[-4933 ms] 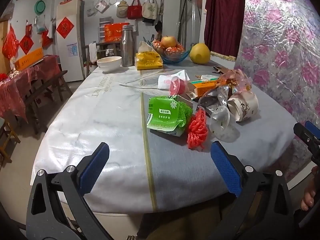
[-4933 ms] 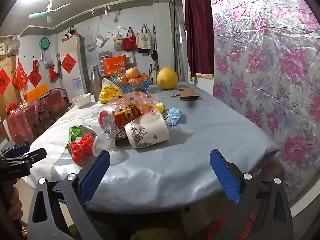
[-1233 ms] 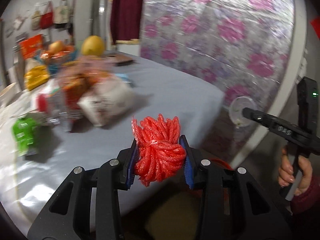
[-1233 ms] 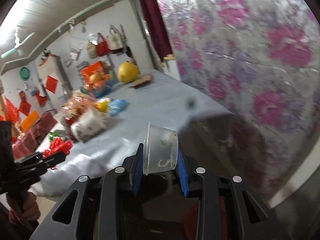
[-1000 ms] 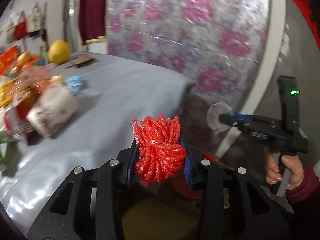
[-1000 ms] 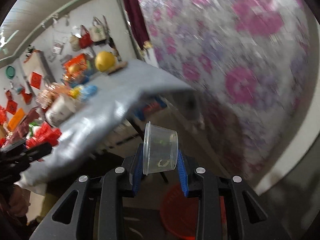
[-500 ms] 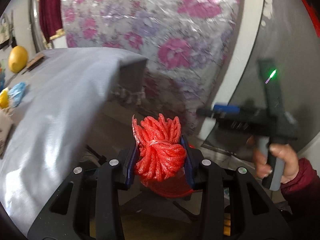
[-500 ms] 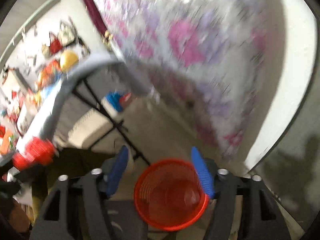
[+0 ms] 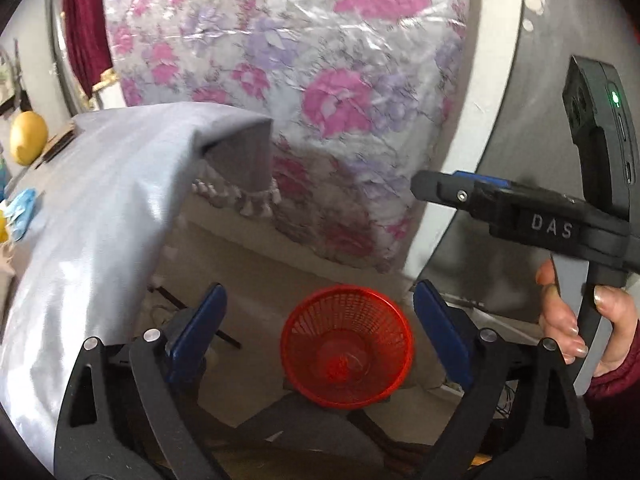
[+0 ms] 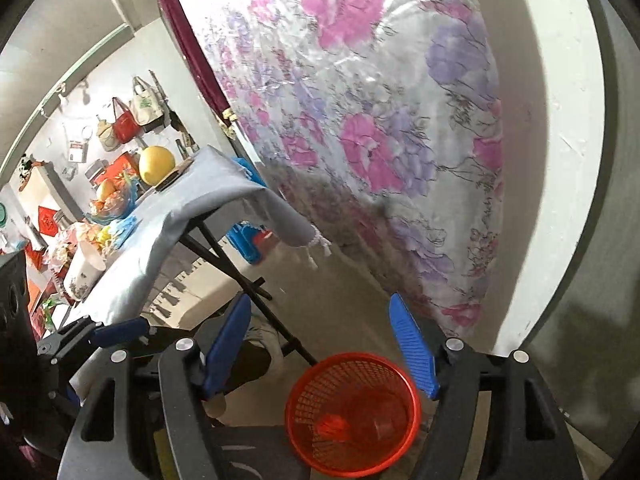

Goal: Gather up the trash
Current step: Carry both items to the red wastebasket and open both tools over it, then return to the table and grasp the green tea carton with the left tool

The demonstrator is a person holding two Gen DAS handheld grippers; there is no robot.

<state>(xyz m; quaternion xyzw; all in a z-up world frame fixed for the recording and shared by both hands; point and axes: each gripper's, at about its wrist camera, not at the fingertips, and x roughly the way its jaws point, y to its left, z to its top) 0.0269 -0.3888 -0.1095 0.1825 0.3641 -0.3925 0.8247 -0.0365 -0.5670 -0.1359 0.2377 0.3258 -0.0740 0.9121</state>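
left wrist view: the left claw (image 9: pixel 316 336) has just been opening and now gapes wide with nothing in it. right below it sits the red basket (image 9: pixel 347 347) on the floor, with the red bundle (image 9: pixel 335 368) inside.

right wrist view: the right claw (image 10: pixel 320 346) has let go too, its jaws apart and bare above the basket, where a clear cup (image 10: pixel 382 426) lies beside the bundle.

- Lighting: soft, even indoor light; floor under the table (image 10: pixel 168 216) sits in shadow.
- Glare: specular sheen on the plastic-covered floral wall (image 9: pixel 304 60) and on the grey tablecloth (image 9: pixel 88 208).
- Blur: slight motion smear on both views, worst on the floral pattern.
- Distortion: strong fisheye bending, black vignette in all corners.
- Focus: red basket (image 10: pixel 354 412) reasonably sharp; far room soft.
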